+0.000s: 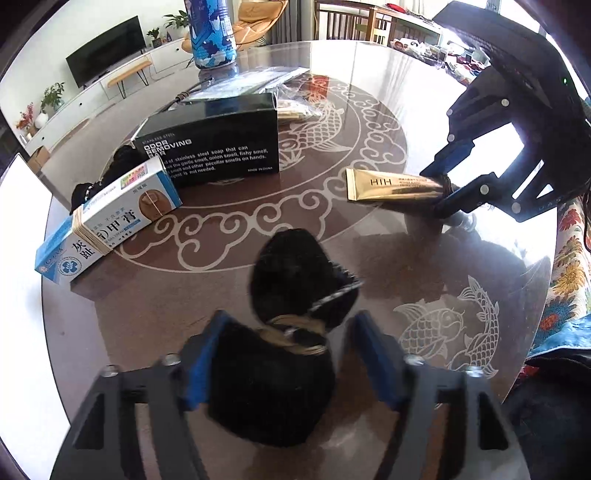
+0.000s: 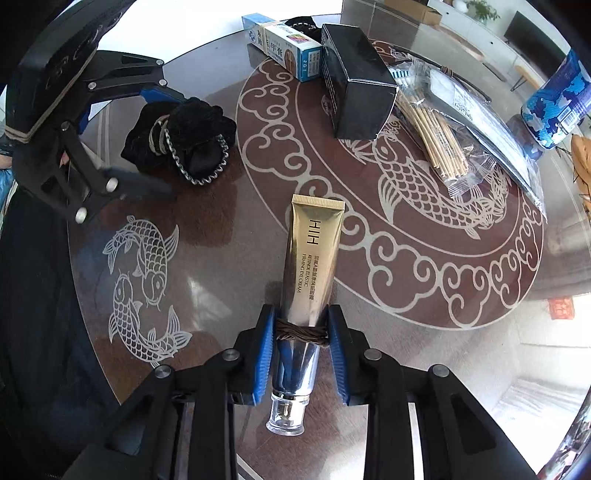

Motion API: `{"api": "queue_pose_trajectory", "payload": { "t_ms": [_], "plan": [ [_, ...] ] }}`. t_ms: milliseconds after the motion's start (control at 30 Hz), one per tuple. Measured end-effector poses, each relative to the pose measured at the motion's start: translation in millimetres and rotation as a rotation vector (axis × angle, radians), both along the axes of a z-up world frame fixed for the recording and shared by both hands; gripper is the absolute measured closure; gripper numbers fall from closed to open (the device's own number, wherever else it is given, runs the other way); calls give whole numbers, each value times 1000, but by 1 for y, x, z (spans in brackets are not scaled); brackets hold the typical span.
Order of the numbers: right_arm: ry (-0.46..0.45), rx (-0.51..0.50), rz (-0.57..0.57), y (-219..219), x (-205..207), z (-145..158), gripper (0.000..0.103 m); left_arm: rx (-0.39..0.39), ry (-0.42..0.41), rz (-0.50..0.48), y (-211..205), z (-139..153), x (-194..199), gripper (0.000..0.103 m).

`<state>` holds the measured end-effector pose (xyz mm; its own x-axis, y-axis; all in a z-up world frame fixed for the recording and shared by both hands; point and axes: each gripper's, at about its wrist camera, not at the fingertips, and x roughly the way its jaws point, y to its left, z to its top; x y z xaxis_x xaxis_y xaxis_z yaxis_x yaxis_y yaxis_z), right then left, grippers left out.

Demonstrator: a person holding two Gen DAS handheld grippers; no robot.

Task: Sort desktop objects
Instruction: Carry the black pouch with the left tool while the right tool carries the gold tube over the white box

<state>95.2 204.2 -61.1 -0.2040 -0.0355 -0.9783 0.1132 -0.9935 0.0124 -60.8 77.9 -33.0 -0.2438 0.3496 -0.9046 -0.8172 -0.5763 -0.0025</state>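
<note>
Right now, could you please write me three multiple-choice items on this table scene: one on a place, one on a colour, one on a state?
1. Where does the blue-and-white box lie?
A. beside the black box
B. on the bottle
C. under the gold tube

2. What colour are the pads of the right hand-held gripper?
A. red
B. blue
C. white

3. What is the state of the right hand-held gripper?
A. wide open
B. shut on the gold tube
C. shut on the black pouch

Key: 1 A, the boxes lie side by side; 2 B, blue pads show; 3 B, the pads press the tube's sides.
</note>
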Motion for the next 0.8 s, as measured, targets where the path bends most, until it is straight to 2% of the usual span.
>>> {"api": "queue_pose_trajectory", "payload": {
  "t_ms": [33, 100, 167, 333, 467, 567, 800],
  "plan": [
    [4, -7, -5, 0, 4, 2, 74, -15, 3, 14, -1, 1, 0, 65],
    [28, -22, -21, 3, 13, 8, 74, -50, 40, 34, -4, 3, 3, 66],
    [59, -39, -44, 7, 23, 17, 74, -51, 40, 59, -9, 3, 7, 66],
    [119, -87, -105, 16, 48, 32, 74, -12, 24, 134, -23, 6, 18, 66],
    [128, -116, -139, 15, 40, 41, 74, 47, 23, 184, -36, 19, 24, 66],
    [84, -80, -118, 19, 29, 31, 74, 62, 30, 217, -44, 29, 24, 66],
    [-66, -6, -67, 15, 19, -8, 73, 44, 66, 219, -54, 38, 36, 66]
  ]
}}
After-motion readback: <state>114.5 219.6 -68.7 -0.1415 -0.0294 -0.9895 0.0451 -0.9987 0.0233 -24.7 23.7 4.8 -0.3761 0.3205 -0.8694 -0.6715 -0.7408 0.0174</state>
